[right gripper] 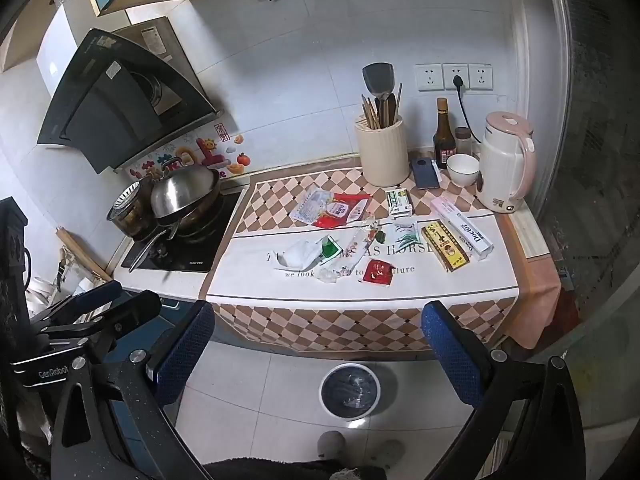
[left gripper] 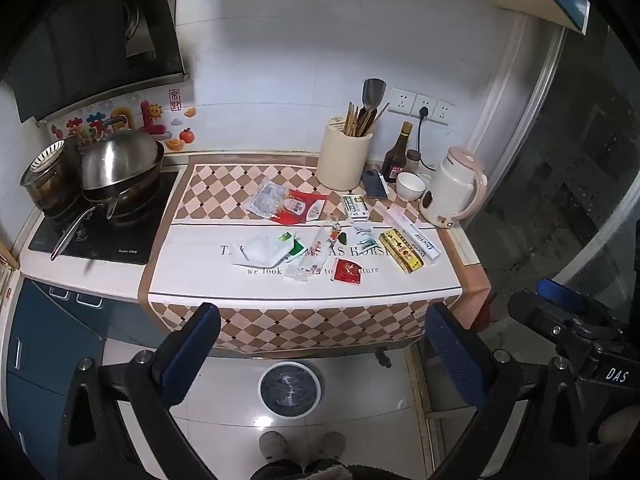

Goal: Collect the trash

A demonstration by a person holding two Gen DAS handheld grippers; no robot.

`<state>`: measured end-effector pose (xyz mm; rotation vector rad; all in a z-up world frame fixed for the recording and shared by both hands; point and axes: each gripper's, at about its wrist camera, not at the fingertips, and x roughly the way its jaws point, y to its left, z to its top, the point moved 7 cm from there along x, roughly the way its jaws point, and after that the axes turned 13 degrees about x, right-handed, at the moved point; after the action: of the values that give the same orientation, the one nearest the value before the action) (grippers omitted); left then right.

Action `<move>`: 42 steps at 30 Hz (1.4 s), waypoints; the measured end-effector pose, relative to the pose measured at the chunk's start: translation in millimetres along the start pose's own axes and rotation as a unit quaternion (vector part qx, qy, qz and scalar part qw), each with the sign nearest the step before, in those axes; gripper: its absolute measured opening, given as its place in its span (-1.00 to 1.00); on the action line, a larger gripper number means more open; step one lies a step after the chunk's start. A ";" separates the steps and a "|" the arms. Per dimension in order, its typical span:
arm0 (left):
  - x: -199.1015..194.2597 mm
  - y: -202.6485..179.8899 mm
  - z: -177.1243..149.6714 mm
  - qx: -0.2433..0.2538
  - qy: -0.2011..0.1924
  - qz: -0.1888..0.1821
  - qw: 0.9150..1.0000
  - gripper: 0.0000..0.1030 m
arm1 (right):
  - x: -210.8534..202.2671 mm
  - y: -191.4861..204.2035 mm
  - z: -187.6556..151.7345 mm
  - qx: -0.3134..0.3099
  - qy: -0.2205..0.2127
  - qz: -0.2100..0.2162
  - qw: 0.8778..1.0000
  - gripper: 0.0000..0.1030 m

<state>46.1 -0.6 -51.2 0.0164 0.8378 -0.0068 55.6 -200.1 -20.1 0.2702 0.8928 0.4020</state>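
Observation:
Trash lies scattered on the checkered cloth of the counter (left gripper: 400, 286): a red and white bag (left gripper: 298, 206) (right gripper: 340, 209), a crumpled white wrapper (left gripper: 262, 249) (right gripper: 301, 254), a small red sachet (left gripper: 347, 271) (right gripper: 377, 271), a yellow box (left gripper: 401, 251) (right gripper: 446, 250), a white tube box (left gripper: 414, 235) (right gripper: 462, 228) and other small packets. A white-rimmed bin (left gripper: 289, 389) (right gripper: 349, 391) with a dark liner stands on the floor below the counter's front edge. My left gripper (left gripper: 322, 350) is open and empty, held above the floor in front of the counter. My right gripper (right gripper: 318, 350) is open and empty beside it.
A stove (left gripper: 104, 224) with pans sits at the left. A utensil holder (left gripper: 344, 158), a dark bottle (left gripper: 396, 156), a white bowl (left gripper: 410, 186), a phone (left gripper: 375, 184) and a kettle (left gripper: 452, 192) stand at the back right. A glass door (right gripper: 592, 200) is at the right.

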 end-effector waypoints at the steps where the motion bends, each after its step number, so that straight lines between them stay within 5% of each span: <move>1: -0.6 -0.8 0.3 0.000 -0.002 0.000 1.000 1.00 | -0.4 -0.1 0.6 0.001 -0.002 0.002 1.000 1.00; 18: -5.7 -0.3 0.9 -0.030 -0.024 -0.052 0.998 1.00 | 2.5 10.5 0.2 -0.003 0.015 0.023 1.000 1.00; 42: -9.0 -4.0 11.3 -0.029 -0.028 -0.045 0.998 1.00 | 11.6 13.0 1.3 -0.003 0.026 0.037 0.999 1.00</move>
<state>48.4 -4.8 -37.0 -0.0755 0.7814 -0.0668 60.2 -183.4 -22.3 0.2888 0.9349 0.4819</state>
